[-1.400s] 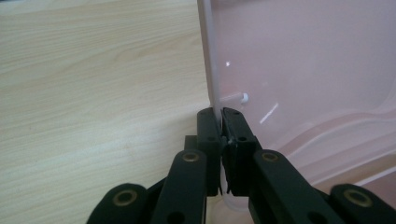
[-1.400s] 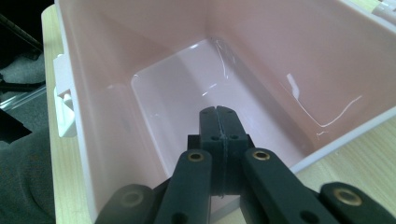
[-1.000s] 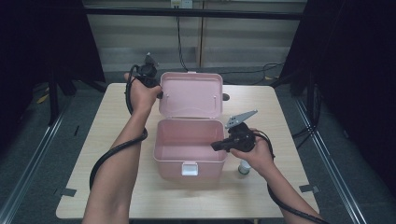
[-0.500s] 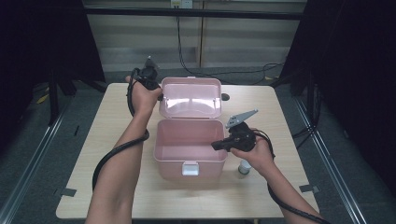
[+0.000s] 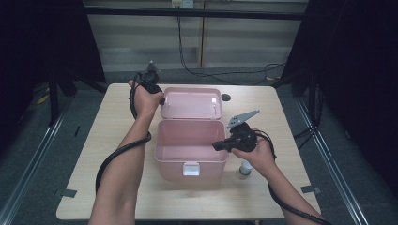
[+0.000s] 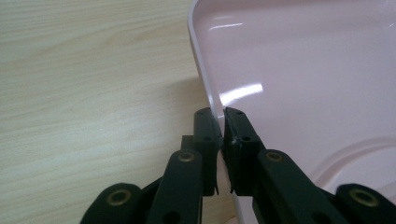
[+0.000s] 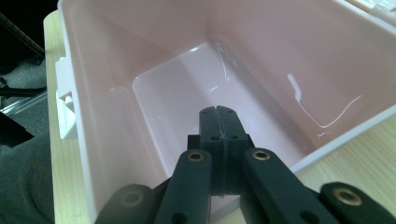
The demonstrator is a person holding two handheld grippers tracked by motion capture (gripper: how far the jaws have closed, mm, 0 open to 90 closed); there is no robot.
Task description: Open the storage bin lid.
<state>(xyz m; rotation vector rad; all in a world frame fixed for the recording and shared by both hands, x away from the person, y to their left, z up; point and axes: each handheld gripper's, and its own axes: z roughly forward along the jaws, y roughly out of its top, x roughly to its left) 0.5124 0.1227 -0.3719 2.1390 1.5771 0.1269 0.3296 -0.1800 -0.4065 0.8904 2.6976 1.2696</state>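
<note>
At the centre of the wooden table (image 5: 112, 122) stands a pink plastic box (image 5: 190, 157), its hinged lid (image 5: 191, 103) thrown back toward twelve o'clock and lying nearly flat behind the body. The left gripper (image 6: 220, 135), at ten o'clock of the box in the high view (image 5: 152, 86), is clamped on the lid's thin left rim: the left gripper view shows the rim running between the two pads, which press it from either side. The right gripper (image 7: 218, 126), at three o'clock of the box in the high view (image 5: 220, 145), is clenched with nothing between its jaws, which meet over the box's right wall and point into the cavity. The cavity holds nothing. A small white bottle (image 5: 245, 167) stands on the table just beside the box at four o'clock, below the right hand (image 5: 256, 152). By judgement the opening of the box is essentially done, the lid being fully back; what is left appears to be letting go of the rim and, possibly, loading the bottle, though the pictures cannot confirm that aim. The box is smooth, glossy moulded plastic with rounded corners, a thin raised rim and a paler latch (image 5: 191, 168) at six o'clock; highlights streak its inner walls. The lid's inner face is shallow and dished. The table is pale matt wood with a fine straight grain. The jaws are matt black, with brass-coloured pivots.
</note>
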